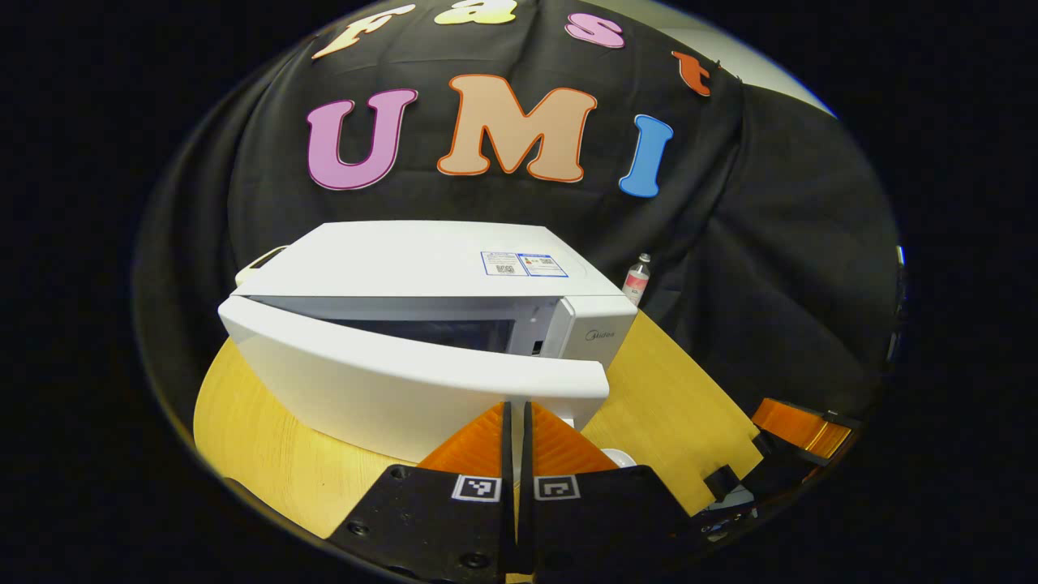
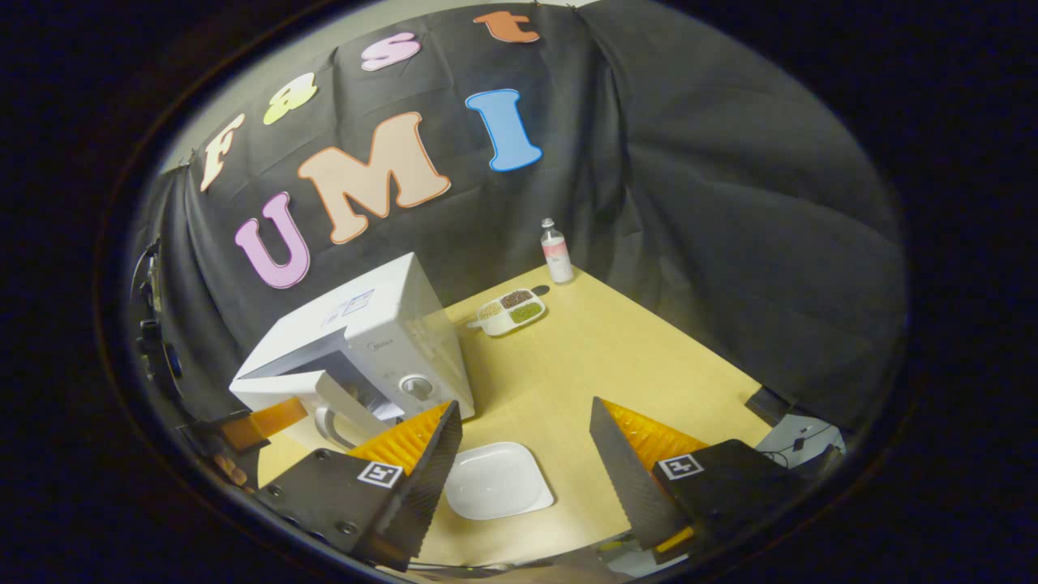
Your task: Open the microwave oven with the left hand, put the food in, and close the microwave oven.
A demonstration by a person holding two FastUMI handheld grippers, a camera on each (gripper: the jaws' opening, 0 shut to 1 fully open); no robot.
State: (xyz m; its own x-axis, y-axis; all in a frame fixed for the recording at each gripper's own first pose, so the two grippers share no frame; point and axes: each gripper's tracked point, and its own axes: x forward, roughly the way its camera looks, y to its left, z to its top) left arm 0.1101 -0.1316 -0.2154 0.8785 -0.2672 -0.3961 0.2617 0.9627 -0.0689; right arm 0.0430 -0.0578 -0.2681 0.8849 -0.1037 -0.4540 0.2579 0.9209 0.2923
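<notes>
Your left gripper point(image 1: 516, 414) has its jaws nearly together, a thin slit between the fingers and nothing visibly pinched in it. The tips sit just below the lower edge of the microwave door point(image 1: 405, 381), close to the door's free end; whether they touch the door you cannot tell from the left gripper view.

The microwave oven point(image 1: 430, 268) stands on the wooden table point(image 1: 665, 397) with its door swung partly open, hinged at the far left, leaving a wedge-shaped gap through which the dark cavity shows. The control panel is to the right of the gap.

Your right gripper point(image 2: 523, 442) has its jaws wide apart and holds nothing. A white square plate point(image 2: 496, 480) lies flat on the table between and just below its fingers, nearer the left finger, untouched by either. What is on the plate is not discernible.

In the right gripper view the microwave sits to the left of the jaws, door ajar, and your left gripper shows beside the door at its outer edge.

A divided dish point(image 2: 511, 311) with three fillings lies on the table behind the microwave's right side, well apart from both grippers. A small bottle point(image 2: 555, 251) stands upright just beyond it, near the cloth wall.
</notes>
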